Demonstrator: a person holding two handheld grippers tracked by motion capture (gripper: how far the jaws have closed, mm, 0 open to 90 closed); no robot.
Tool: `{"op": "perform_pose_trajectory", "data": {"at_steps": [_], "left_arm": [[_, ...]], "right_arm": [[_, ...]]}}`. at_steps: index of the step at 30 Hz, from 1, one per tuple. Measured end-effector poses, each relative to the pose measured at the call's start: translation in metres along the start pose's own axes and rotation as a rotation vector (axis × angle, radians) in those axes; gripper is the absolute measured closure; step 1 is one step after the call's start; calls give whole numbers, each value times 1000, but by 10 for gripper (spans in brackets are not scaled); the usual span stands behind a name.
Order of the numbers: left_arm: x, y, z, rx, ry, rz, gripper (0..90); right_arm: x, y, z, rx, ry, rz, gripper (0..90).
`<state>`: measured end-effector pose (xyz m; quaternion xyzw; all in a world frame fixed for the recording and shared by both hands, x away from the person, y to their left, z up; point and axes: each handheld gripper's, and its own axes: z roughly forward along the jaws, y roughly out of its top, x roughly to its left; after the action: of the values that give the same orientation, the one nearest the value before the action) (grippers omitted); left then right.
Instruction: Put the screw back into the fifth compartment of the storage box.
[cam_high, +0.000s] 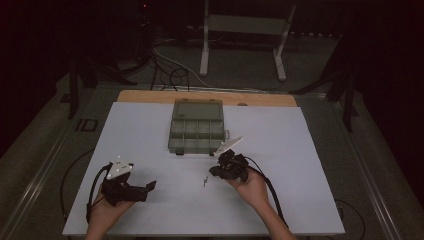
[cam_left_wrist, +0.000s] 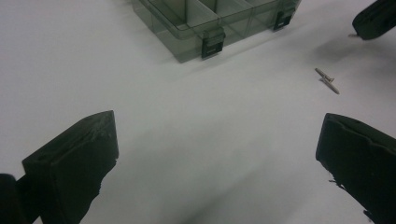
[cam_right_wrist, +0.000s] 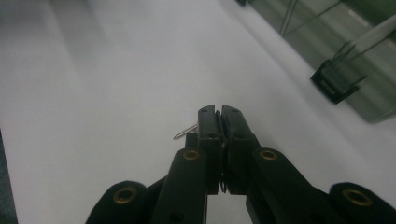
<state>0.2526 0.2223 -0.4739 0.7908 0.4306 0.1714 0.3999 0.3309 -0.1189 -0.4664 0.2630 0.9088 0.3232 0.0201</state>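
Note:
An open, clear grey compartment box (cam_high: 196, 131) sits at the middle back of the white board, its lid (cam_high: 197, 109) laid back; its latched front shows in the left gripper view (cam_left_wrist: 212, 35). A small metal screw (cam_high: 206, 180) lies on the board in front of it, seen again as a screw (cam_left_wrist: 327, 80) and a tip (cam_right_wrist: 186, 132) poking out behind the right jaws. My right gripper (cam_high: 216, 171) (cam_right_wrist: 220, 110) is shut and empty, just right of the screw. My left gripper (cam_high: 148, 188) (cam_left_wrist: 215, 140) stands wide open at the lower left, aimed toward the screw.
The white board (cam_high: 150, 130) lies on a wooden table (cam_high: 150, 96). Cables trail from both grippers over the board's near edge. Dark floor with cables (cam_high: 170, 70) and a white stand (cam_high: 240, 30) lies beyond the table.

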Motion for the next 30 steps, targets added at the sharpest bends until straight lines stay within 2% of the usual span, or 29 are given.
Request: {"op": "perform_pose_trajectory", "data": {"at_steps": [3,4,8,13,15,17,18,24,30], "left_arm": [[1,0,-1,-2,0,-1,1],[1,0,-1,-2,-1,-2,1],[1,0,0,-1,-2,-2,1],[1,1,-1,-3,-4,1,1],[1,0,-1,-4,-5,0,1],[1,1,-1,-4,-5,0,1],[1,1,-1,-5,-6,-1,1],[2,0,-2,-9,-6,-6,1],[3,1,-2,-10,-5,-5,1]], "right_arm": [[-1,3,-2,-2,-12,-11,877],[-3,4,-4,-9,-4,-19,877],[-9,5,-10,-28,24,12,877],[-10,8,-12,-23,31,1,877],[-8,14,-15,-8,26,-6,877],[-8,20,-17,-25,28,-21,876],[-9,24,-17,-13,34,-32,877],[-10,45,-20,-30,45,-49,877],[-16,66,-13,-15,54,-67,877]]}}
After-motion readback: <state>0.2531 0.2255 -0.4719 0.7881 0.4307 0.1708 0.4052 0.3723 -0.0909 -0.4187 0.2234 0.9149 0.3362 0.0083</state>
